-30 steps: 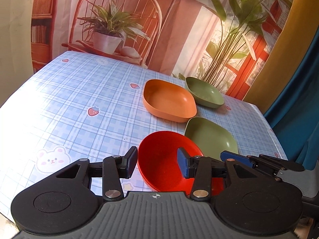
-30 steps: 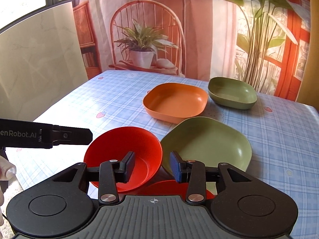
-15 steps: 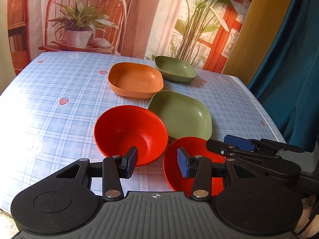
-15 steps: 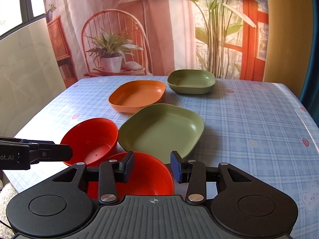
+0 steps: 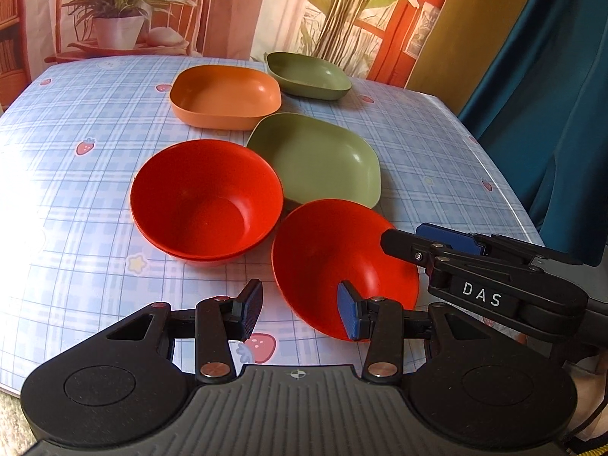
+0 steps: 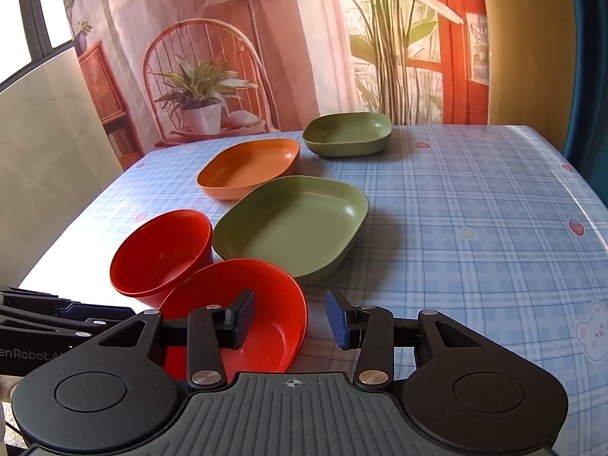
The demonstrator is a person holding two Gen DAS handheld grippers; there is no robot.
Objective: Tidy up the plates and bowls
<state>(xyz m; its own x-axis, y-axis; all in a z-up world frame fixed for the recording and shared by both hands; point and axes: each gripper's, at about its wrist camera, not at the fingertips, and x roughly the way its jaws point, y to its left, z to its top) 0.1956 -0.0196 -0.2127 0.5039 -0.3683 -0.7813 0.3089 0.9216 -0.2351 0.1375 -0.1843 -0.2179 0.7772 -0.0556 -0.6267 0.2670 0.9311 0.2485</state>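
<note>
- Left gripper (image 5: 300, 309) hovers with jaws spread and empty, near the front red bowl (image 5: 344, 262).
- Right gripper (image 6: 290, 321) has jaws spread astride that bowl's rim, likely to nest it into the red bowl behind (image 6: 161, 252) on the tabletop (image 6: 475, 209).

"DAS" on right hand-held gripper (image 5: 433, 250)

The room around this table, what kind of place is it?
Probably a staged home dining corner rather than a real one. The table wears a blue checked cloth with strawberry prints, the chair and potted plant are printed on a fabric backdrop, and plastic bowls and plates such as the orange plate are laid out.
</note>
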